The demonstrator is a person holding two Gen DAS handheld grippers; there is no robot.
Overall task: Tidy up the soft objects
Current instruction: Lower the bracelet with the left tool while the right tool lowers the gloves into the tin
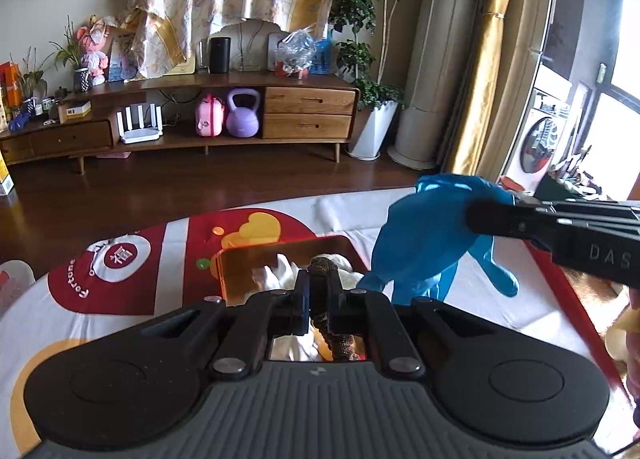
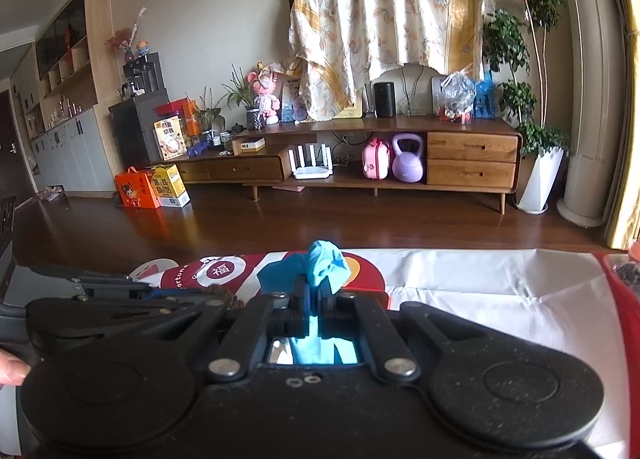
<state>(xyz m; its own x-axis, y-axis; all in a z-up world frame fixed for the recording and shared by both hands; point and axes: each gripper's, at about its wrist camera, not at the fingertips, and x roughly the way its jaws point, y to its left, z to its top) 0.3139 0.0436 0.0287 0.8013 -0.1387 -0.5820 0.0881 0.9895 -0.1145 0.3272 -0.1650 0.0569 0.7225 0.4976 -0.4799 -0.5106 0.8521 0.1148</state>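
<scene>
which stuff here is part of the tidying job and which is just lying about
In the job:
blue glove, shut in the right gripper
brown knitted piece, shut in the left gripper
orange box

Lying about:
purple kettlebell
pink case
white router

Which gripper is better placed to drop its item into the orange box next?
Left, probably. The left gripper, shut on a brown cord, hangs above the orange box; the right gripper holds its blue glove beside it.
</scene>
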